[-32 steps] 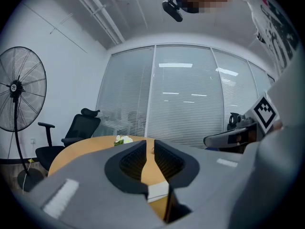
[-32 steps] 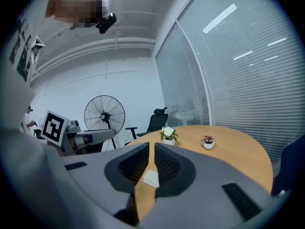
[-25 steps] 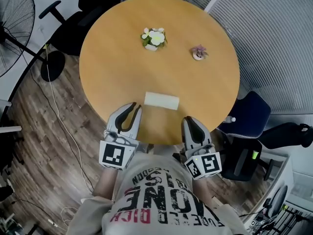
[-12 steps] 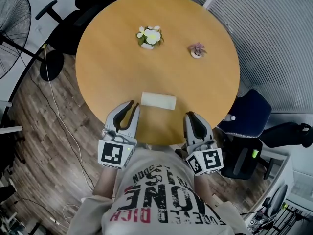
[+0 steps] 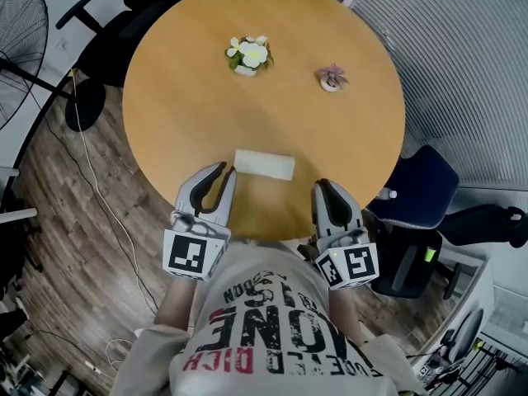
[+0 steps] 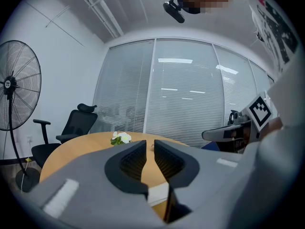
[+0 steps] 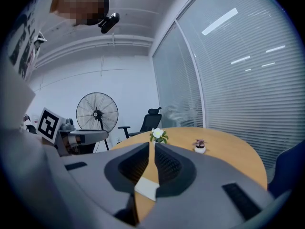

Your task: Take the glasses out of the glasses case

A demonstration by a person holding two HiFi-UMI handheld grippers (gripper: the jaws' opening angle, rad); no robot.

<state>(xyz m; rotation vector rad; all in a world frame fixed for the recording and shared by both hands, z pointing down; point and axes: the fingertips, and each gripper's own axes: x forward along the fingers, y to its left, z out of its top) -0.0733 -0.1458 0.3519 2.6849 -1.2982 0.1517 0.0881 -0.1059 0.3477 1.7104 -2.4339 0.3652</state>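
- White glasses case [image 5: 264, 164] lying flat on round wooden table [image 5: 190, 97], near its close edge, ahead of both jaw pairs and between them.
- Left gripper [image 5: 226, 170]: jaws a narrow gap apart, nothing clamped; case's left end just beside the tips, off to their right.
- Right gripper [image 5: 323, 185]: jaws drawn together, empty; case ahead and to their left, apart from the tips.
- Farther beyond the jaws: white-flowered pot [image 5: 247, 54] and small pink plant [image 5: 332, 77], both well apart from the case.
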